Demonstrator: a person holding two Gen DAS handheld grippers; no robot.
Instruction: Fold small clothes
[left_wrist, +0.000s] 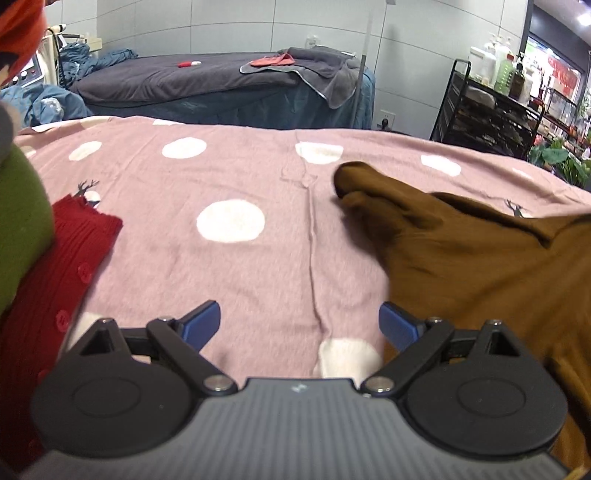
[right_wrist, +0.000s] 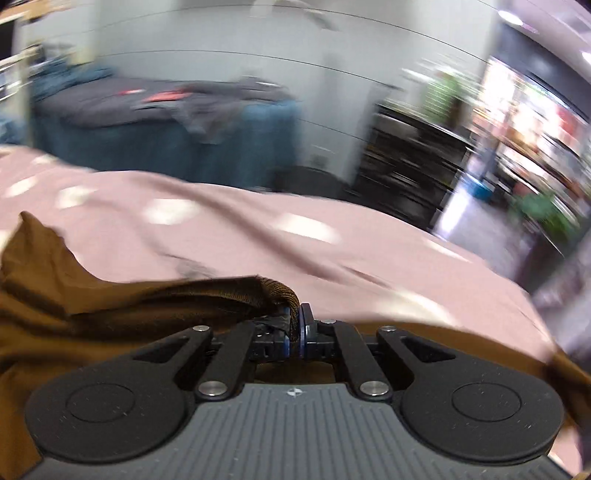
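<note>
A brown garment (left_wrist: 461, 251) lies crumpled on the right of the pink dotted bedspread (left_wrist: 229, 266), one sleeve end reaching toward the bed's middle. My left gripper (left_wrist: 299, 321) hovers low over the bedspread with its blue pads wide apart and nothing between them; the brown cloth lies just beside its right finger. In the blurred right wrist view, my right gripper (right_wrist: 294, 325) is shut on a ribbed hem of the brown garment (right_wrist: 110, 310), which drapes away to the left and under the gripper.
A red ribbed cardigan (left_wrist: 62, 280) and a green garment (left_wrist: 18, 221) lie at the bed's left edge. Behind stands a second bed with dark grey covers (left_wrist: 207, 81). A black rack with bottles (left_wrist: 491, 107) stands at the right, with plants beside it.
</note>
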